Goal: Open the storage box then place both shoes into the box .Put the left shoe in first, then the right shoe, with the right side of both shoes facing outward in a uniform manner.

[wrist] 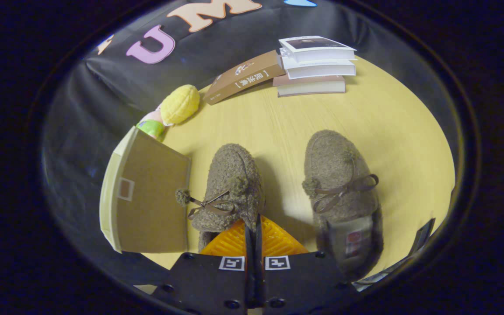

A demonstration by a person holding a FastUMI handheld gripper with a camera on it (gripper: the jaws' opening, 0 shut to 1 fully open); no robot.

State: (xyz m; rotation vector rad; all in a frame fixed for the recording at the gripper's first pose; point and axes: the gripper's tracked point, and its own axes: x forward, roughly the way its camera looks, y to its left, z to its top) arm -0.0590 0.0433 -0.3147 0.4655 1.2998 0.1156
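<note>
While seemingly clamped, gripper (253,238) on left shoe (230,188).

Claw-mounted fisheye, looking steeply down, close above table (392,131)

two fuzzy brown shoes (230,188) (341,192) stand upright beside the box (149,197), lid open.

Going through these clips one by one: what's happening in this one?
A hand-held gripper's tongs are closed together on the heel edge of the left of two fuzzy brown slippers, apparently pinching it. The other slipper sits beside it on the yellow table. The storage box stands just left of the gripped slipper, so neither shoe is in it yet.
</note>
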